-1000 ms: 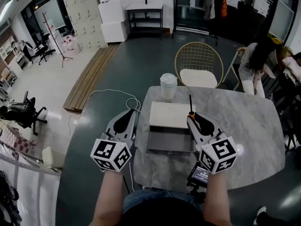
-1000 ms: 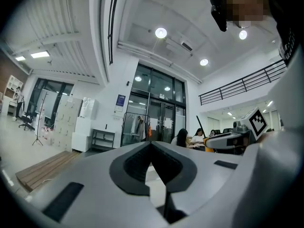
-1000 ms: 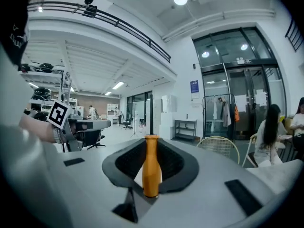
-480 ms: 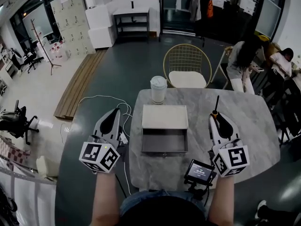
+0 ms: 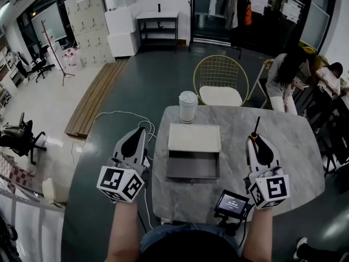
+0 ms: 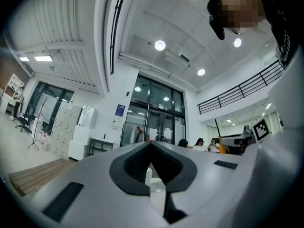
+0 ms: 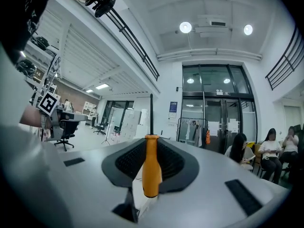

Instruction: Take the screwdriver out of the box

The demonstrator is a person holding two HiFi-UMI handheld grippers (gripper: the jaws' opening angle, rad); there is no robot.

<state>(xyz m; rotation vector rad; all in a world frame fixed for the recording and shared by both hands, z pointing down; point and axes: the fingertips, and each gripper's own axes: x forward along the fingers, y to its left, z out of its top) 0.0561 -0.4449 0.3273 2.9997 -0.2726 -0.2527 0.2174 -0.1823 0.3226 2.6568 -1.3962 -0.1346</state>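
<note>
The grey box (image 5: 193,166) lies open in the middle of the marble table (image 5: 294,152), its pale lid (image 5: 194,137) folded back behind it. Its inside looks bare. My right gripper (image 5: 253,140) hovers to the right of the box and is shut on the screwdriver (image 5: 254,134). In the right gripper view the orange handle (image 7: 150,167) sits clamped between the jaws (image 7: 151,140), and the black shaft points straight up. My left gripper (image 5: 143,130) hangs off the table's left edge, and its tips (image 6: 151,144) meet with nothing between them.
A white lidded cup (image 5: 187,106) stands behind the box. A gold wire chair (image 5: 220,81) is at the table's far side. A small screen device (image 5: 232,203) is clamped at the front edge. A white cable (image 5: 122,116) trails left. People sit at the right (image 5: 289,70).
My right gripper has carried the screwdriver from over the box's right side out to the right, clear of the box. The left gripper has barely shifted.
</note>
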